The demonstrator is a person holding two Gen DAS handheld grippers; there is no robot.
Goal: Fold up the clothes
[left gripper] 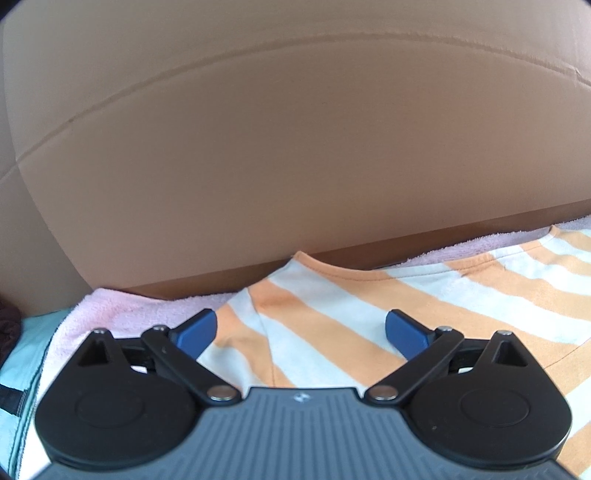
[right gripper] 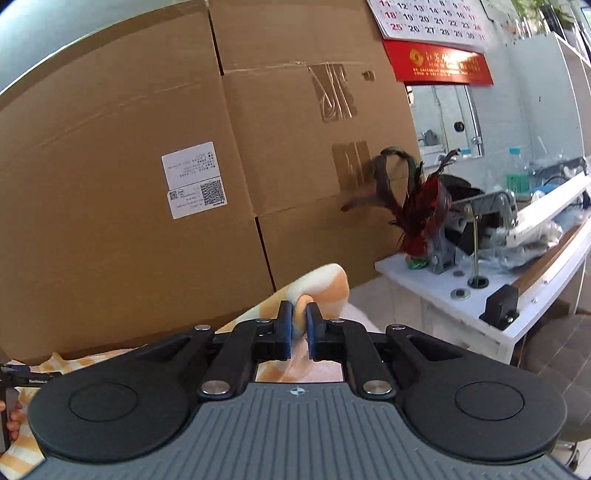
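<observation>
The left gripper (left gripper: 301,332) has its two blue fingers spread wide apart, holding nothing. It hovers low over an orange-and-white striped garment (left gripper: 332,314) that lies flat directly under and ahead of the fingers. The garment's stitched orange hem curves just beyond the fingertips. The fabric looks soft and slightly fuzzy, with broad diagonal stripes. Under it lies a pale pink towel (left gripper: 110,310) with a nubby terry texture, showing at the garment's far edge and left side. A light blue cloth (left gripper: 26,343) shows at the far left. Close behind stands a large plain cardboard box (left gripper: 258,147), smooth and brown, filling most of the left wrist view.

The right gripper (right gripper: 300,319) has its blue fingers nearly closed, pinching a fold of the same striped garment (right gripper: 325,286), which bulges up in a rounded hump just beyond the fingertips. More of the garment trails down to the lower left. Behind are stacked cardboard boxes (right gripper: 129,147) with clear tape and a white label (right gripper: 194,179). To the right stands a white table (right gripper: 480,295) bearing a red and dark feather duster (right gripper: 424,214) and a grey metal device (right gripper: 476,218). A wall calendar (right gripper: 432,22) hangs above
</observation>
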